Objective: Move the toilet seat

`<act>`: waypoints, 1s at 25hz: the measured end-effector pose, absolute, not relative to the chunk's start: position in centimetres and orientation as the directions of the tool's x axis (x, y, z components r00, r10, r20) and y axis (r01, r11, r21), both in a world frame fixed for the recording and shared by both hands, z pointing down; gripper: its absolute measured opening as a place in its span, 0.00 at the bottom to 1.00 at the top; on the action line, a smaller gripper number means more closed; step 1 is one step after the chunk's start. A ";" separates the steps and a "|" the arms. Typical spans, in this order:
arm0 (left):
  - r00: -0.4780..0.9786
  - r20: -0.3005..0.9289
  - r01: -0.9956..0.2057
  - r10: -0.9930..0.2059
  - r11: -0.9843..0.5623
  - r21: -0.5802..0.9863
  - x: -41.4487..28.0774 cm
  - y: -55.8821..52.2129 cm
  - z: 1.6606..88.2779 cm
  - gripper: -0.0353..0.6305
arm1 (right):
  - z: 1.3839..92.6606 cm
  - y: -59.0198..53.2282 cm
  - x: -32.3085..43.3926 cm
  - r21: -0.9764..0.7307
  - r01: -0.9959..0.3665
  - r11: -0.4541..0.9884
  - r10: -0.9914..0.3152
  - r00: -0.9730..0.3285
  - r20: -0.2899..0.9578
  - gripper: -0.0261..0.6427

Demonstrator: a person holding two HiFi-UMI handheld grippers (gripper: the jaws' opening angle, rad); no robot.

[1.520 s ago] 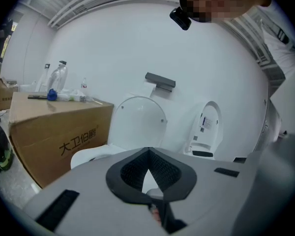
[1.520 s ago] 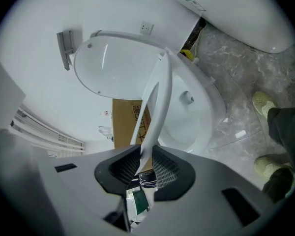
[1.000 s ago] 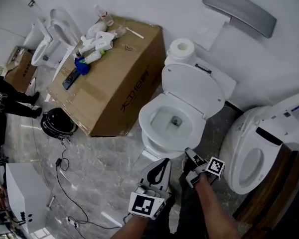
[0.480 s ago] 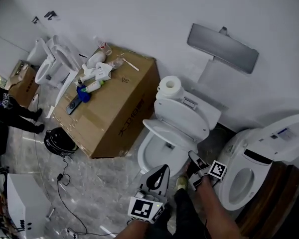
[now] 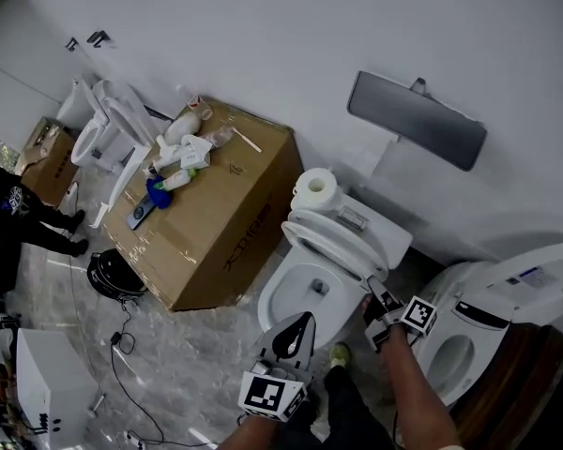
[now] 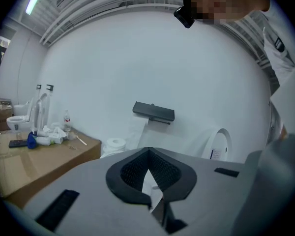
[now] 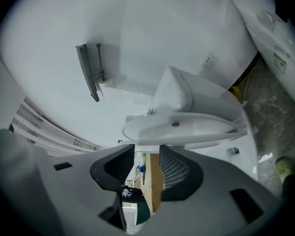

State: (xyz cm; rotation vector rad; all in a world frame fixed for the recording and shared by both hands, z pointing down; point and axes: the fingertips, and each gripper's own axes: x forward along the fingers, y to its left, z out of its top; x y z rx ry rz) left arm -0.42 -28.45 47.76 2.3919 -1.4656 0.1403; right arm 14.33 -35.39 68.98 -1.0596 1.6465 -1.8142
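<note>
Leaning half-down, toilet seat (image 5: 336,236) overhangs bowl (image 5: 271,300).

Cardboard box (image 5: 216,216) w/ bottles (image 5: 186,127) on top; paper roll (image 5: 315,188) beside it.

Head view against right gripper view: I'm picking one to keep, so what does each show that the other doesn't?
Only the head view: the toilet roll, the left gripper, a round black thing on the floor. Only the right gripper view: a wall socket. Both: the toilet seat, tilted partway over the bowl, and the grey wall holder.
</note>
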 end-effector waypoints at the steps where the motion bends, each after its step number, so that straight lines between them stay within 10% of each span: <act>1: 0.463 0.257 -0.882 -0.848 -0.413 0.228 -0.3 -28.7 47.8 0.06 | 69.0 -35.8 14.6 -0.973 -0.160 -0.169 -0.774 -0.590 0.231 0.26; 15: 0.459 0.268 -0.884 -0.847 -0.405 0.234 -0.5 -30.7 47.9 0.06 | 68.9 -38.0 15.8 -0.953 -0.245 -0.180 -0.788 -0.543 0.289 0.26; 25: 0.474 0.260 -0.871 -0.841 -0.405 0.277 -2.0 -28.7 46.4 0.06 | 59.4 -36.9 12.7 -0.889 -0.449 0.083 -0.751 -0.615 0.240 0.13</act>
